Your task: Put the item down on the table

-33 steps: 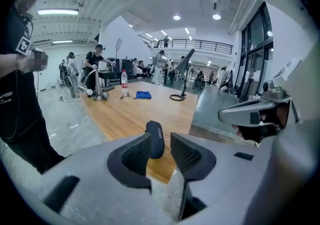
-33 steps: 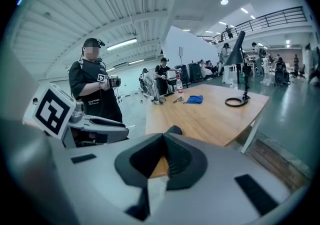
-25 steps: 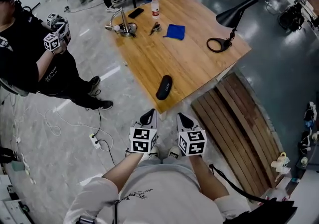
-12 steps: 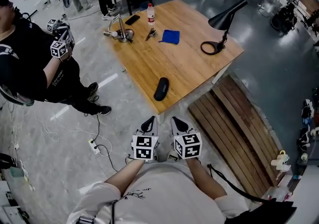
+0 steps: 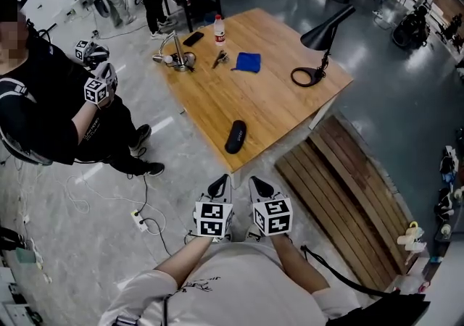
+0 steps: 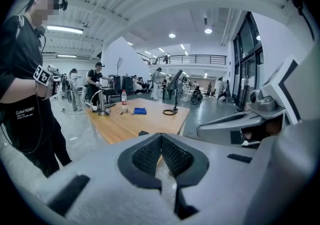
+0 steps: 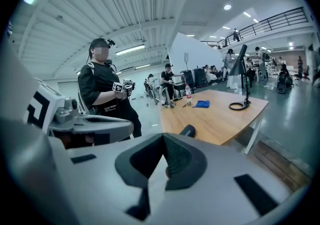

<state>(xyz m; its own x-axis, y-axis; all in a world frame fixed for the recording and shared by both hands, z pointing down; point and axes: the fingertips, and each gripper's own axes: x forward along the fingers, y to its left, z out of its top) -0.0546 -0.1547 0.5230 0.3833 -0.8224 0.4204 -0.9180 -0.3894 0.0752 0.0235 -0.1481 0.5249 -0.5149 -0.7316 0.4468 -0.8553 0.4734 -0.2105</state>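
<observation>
Wooden table [image 5: 275,107] carries the black case [image 5: 235,136] close to its near edge, so we judge a careless reach could nudge it off. We hold the left gripper [image 5: 217,188] and right gripper [image 5: 259,187] side by side at our waist, short of the table, both closed on nothing.

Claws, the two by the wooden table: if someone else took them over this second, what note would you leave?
Left claw: shut, empty, held close to the body, short of the table.
Right claw: shut, empty, right beside the left one.
Things: the black case lies flat near the table's near edge. The blue cloth, bottle and desk lamp sit farther back.
Done: probably the put-down, since neither claw holds anything and the case rests on the table.
Left: apparently nothing to set down.
</observation>
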